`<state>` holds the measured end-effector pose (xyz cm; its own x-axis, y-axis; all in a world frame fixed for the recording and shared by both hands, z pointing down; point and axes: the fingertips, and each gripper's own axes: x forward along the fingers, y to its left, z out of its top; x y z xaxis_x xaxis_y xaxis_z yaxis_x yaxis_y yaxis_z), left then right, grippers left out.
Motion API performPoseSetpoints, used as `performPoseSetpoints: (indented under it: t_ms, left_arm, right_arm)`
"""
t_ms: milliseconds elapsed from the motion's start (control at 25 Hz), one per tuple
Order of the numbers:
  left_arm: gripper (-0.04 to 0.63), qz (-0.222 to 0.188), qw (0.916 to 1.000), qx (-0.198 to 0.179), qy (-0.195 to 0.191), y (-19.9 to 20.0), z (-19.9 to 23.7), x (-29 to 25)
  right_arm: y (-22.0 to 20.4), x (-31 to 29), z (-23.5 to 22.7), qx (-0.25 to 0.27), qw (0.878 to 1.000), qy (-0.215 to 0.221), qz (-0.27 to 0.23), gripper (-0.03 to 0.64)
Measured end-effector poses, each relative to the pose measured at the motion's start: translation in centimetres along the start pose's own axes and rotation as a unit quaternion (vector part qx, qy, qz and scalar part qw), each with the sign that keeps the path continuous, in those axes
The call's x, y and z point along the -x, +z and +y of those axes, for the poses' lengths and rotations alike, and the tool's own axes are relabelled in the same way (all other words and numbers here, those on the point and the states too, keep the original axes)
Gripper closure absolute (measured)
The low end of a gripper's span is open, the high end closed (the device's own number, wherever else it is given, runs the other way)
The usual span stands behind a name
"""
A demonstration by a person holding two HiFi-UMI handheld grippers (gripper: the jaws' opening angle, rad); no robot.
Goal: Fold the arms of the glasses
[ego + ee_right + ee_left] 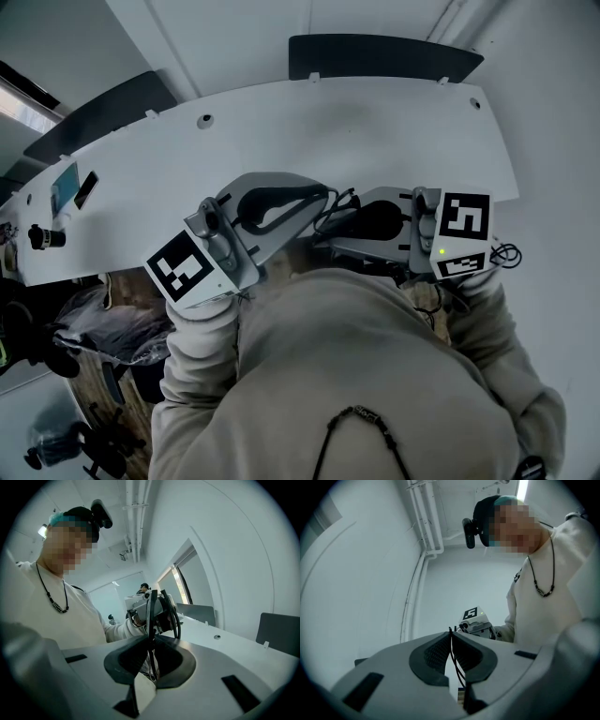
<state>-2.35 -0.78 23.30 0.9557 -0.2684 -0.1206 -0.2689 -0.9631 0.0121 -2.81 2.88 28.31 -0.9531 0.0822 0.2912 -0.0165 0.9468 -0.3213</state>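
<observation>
The left gripper (451, 635) has its jaws pressed together on a thin black wire of the glasses (455, 662), which runs down through the slit between the dark ribbed pads (435, 652). The right gripper (152, 643) is likewise clamped tight on the glasses (151, 613); the black frame stands upright out of its jaws, with thin loops curving off to the right of it. In the head view the left gripper (317, 199) and the right gripper (323, 234) point at each other, tips close, and the glasses (341, 202) hang in the air between them, above the near edge of the white table (375, 122) and just in front of the person's chest. Cream sleeves (192, 352) run back from both tools. Farther out, a phone (86, 187) lies near the table's left end, and two dark chairs (380, 56) stand behind its far edge
</observation>
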Motion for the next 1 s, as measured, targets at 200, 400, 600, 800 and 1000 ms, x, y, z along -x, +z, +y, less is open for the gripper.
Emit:
performPoseSetpoints:
  t_ms: [200, 400, 600, 800, 1000]
  left_arm:
    - [0.578, -0.019, 0.9997, 0.006, -0.017, 0.2, 0.1, 0.1]
    - [0.577, -0.008, 1.0000, -0.005, 0.003, -0.3, 1.1, -0.2]
    - [0.574, -0.024, 0.9964, -0.011, 0.081, -0.4, 4.2, 0.5]
    - [0.535, -0.020, 0.9895, 0.011, 0.143, -1.7, 6.9, 1.8]
    - [0.535, -0.001, 0.9816, 0.052, 0.184, -5.0, 7.9, 2.4]
  right_arm:
    - [0.1, 0.0, -0.2, 0.000, 1.000, 0.004, 0.002, 0.558]
    - [0.2, -0.1, -0.6, 0.001, 1.000, 0.008, 0.003, 0.558]
    - [0.0, 0.6, -1.3, 0.000, 1.000, 0.001, 0.008, 0.558]
    - [-0.9, 2.5, -3.0, -0.007, 1.000, -0.009, 0.020, 0.558]
    - [-2.3, 4.9, -7.0, 0.002, 0.997, -0.043, 0.061, 0.558]
